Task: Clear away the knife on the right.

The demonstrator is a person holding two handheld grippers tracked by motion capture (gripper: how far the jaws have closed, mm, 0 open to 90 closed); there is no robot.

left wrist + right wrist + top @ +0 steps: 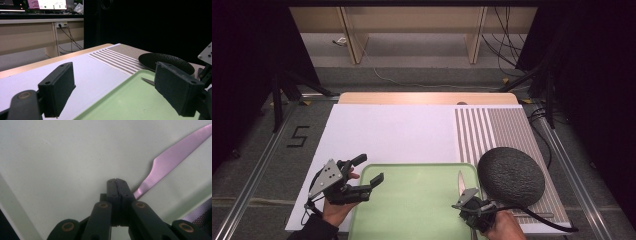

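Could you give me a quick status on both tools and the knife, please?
Left tool open, beside green tray. Right tool shut on knife over tray. Dark plate close right.

Table (427, 98) bears white sheet (387, 132), striped mat (492, 127), green tray (412, 200).

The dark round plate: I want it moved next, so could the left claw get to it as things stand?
Probably not directly. The plate sits right of the green tray, and the right claw, shut on the knife, stands between. The open left claw would cross over it.

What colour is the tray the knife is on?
Pale green. The tray shows best in the high view, with the knife lying at its right side.
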